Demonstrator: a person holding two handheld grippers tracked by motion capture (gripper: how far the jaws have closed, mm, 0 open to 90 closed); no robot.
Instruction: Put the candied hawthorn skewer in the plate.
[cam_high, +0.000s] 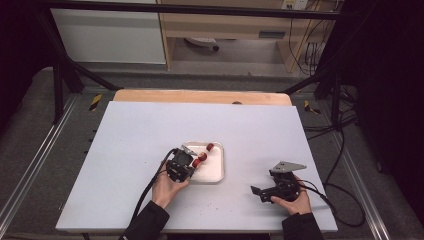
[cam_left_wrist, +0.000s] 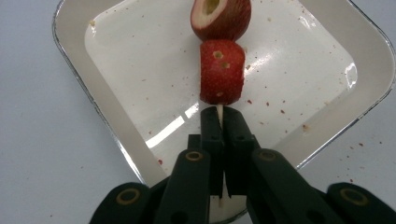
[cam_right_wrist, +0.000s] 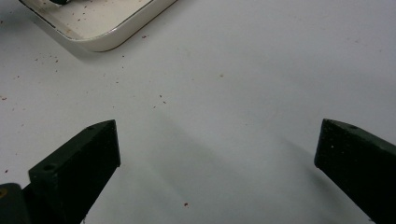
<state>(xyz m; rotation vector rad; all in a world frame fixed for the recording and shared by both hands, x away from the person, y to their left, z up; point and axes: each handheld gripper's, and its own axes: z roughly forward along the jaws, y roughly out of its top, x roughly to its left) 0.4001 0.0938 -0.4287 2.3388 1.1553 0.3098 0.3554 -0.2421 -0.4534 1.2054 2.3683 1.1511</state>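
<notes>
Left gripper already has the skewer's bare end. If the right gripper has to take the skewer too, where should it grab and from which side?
Judging by its pose, the far tip past the top fruit piece. The skewer shows bare stick just at the left gripper, whose jaws are shut on it over the tray. The right gripper, open, should come from across the tray, jaws straddling the stick, not squeezing the strawberry piece.

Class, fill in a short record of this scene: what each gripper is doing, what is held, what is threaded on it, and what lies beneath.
Left gripper: shut on the skewer, over the tray
Skewer: thin pale stick, clamped between the fingers
Fruit on skewer: strawberry piece nearest the gripper, then a red-skinned piece with a pale hollow
Tray: white, square, rounded corners, speckled with red bits
Right gripper: open, nothing between its fingers, above the table
</notes>
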